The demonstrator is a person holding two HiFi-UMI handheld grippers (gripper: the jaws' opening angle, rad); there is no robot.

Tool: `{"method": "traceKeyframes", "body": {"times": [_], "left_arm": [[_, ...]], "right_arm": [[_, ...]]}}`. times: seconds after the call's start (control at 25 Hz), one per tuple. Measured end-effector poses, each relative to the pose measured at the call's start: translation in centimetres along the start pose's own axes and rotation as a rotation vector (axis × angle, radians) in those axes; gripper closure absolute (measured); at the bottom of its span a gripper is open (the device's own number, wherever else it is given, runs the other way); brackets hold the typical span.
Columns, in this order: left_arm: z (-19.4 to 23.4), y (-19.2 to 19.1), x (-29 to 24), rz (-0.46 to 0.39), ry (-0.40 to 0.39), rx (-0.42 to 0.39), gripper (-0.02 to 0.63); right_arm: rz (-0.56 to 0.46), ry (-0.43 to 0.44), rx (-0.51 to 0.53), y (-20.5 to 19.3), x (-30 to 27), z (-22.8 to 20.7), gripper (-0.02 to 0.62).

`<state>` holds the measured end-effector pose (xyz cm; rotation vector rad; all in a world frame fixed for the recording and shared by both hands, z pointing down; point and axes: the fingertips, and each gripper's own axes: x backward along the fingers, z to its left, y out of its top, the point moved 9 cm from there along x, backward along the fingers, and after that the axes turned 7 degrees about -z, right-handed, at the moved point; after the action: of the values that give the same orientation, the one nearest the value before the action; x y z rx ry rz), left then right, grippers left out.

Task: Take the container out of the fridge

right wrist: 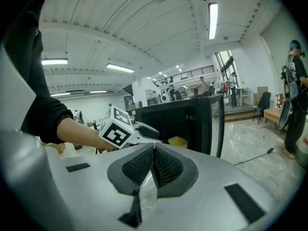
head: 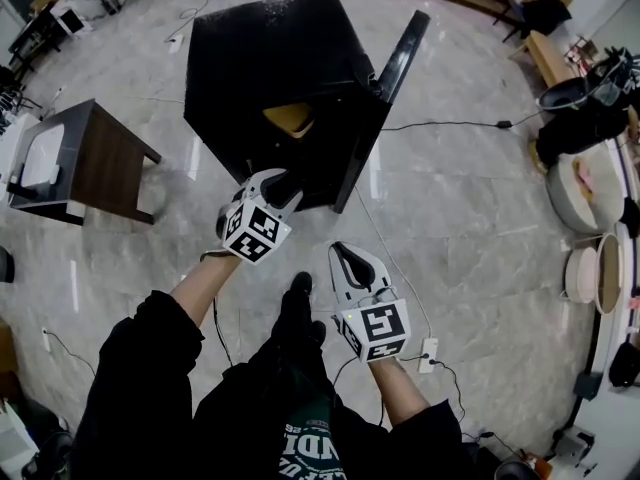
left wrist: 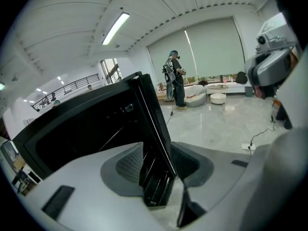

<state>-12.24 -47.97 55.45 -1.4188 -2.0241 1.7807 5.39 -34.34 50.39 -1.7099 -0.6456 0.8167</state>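
The yellow container (head: 290, 118) sits inside the black fridge (head: 265, 53), upper centre of the frame, with its door (head: 395, 83) open. The left tool (head: 281, 184) is released, its jaws apart around the door's edge without pressing it. The right tool (head: 345, 258) is clenched on nothing. Unheld, the door could swing back and block the reach.

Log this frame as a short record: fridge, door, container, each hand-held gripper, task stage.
fridge: black, seen from above
door: open, swung out at the right
container: yellow, inside the fridge, untouched
left hand-held gripper: open, at the fridge front, door's edge in line with its gap, holds nothing
right hand-held gripper: shut, empty, back from the fridge
task stage: container not yet taken out
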Motion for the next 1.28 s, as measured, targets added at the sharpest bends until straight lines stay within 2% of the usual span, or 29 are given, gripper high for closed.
{"method": "traceKeyframes", "body": {"times": [0.24,0.64,1.28], "left_arm": [[1.8,-2.0,-4.6,0.063,-0.028,-0.056,0.420],[4.4,-5.3,-11.7,0.202,-0.036,-0.069,0.408],[8.7,-8.9,-19.7,0.341,-0.042,-0.099,0.390]], "right_arm": [[0.027,-0.018,-0.009,-1.2,-1.1,-0.3,0.558],[0.079,-0.067,-0.035,-3.6,-1.1,-1.6,0.558],[0.146,-0.147,-0.080,-6.7,-1.4,-4.0,0.558]]}}
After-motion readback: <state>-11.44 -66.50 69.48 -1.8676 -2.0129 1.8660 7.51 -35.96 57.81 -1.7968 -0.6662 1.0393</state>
